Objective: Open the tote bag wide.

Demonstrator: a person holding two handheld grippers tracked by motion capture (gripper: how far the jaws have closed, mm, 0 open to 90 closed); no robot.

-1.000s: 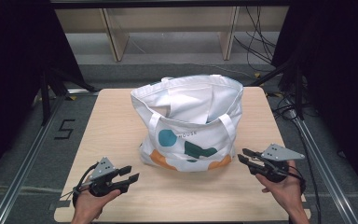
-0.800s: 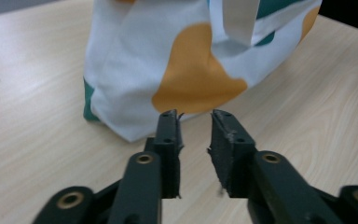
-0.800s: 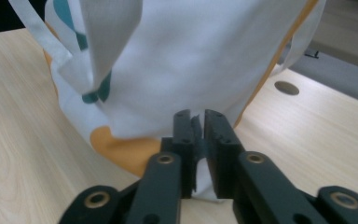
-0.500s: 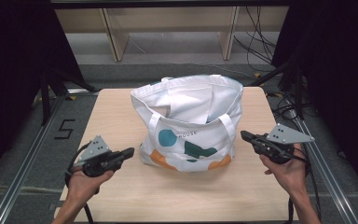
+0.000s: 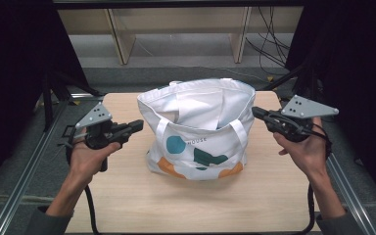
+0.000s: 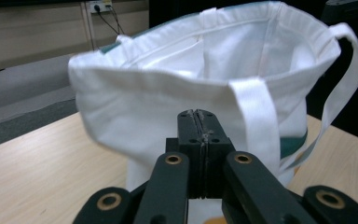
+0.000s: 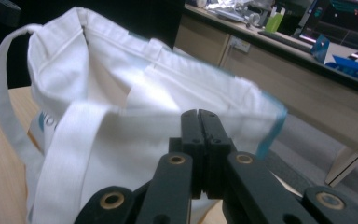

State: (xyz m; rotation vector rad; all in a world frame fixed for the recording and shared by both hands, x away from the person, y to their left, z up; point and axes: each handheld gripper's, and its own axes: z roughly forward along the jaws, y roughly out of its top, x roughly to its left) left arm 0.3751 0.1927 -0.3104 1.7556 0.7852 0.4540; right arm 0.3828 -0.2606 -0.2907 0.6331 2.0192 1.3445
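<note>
We see a white canvas tote bag (image 5: 199, 129) standing upright mid-table on the wooden table (image 5: 127, 196), mouth open, teal and orange shapes printed on its front. Left gripper (image 5: 136, 125) is held off the table just beside the bag's left side, tips aimed at it, not touching; in the left gripper view (image 6: 199, 116) the jaws are pressed together, nothing between them. Right gripper (image 5: 255, 111) is near the bag's right upper edge, apart from it; in the right gripper view (image 7: 199, 115) the jaws are pressed together too, empty. A handle strap (image 6: 349, 74) hangs loose on the bag's side.
</note>
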